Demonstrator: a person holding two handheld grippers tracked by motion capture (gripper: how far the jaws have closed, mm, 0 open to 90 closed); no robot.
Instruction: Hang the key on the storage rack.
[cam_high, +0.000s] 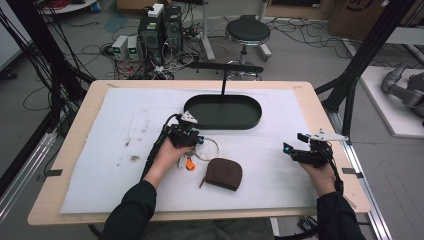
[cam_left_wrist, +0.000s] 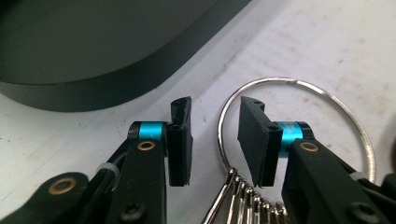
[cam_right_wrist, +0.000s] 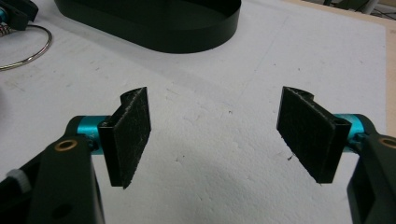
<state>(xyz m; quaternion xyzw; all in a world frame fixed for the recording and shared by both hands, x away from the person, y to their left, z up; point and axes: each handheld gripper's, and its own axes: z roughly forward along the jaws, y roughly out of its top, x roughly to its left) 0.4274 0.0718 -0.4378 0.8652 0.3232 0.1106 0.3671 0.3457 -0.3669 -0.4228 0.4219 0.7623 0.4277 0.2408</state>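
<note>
**Left tongs straddle the key ring's wire**

The left gripper (cam_left_wrist: 215, 140) has its jaws partly open, one pad on each side of the thin wire of the key ring (cam_left_wrist: 327, 98). In the left gripper view the wire runs up through the gap; the pads do not seem to press on it yet, so nothing is held. The ring lies flat on the white mat (cam_high: 125, 125), its loop spreading toward 2 o'clock from the jaws, with the bunched keys (cam_left_wrist: 247, 200) at 6 o'clock beneath them. In the high view the ring (cam_high: 210, 149) sits just at 3 o'clock of the left gripper (cam_high: 192, 140), the brown pouch (cam_high: 224, 173) at 5 o'clock and the dark oval tray (cam_high: 222, 111) at 12 o'clock. The right gripper (cam_right_wrist: 217, 137) hovers wide open and empty over bare mat, well apart. The left hand is clearly nearer; I judge the coming move needs only a squeeze across the wire.
</note>
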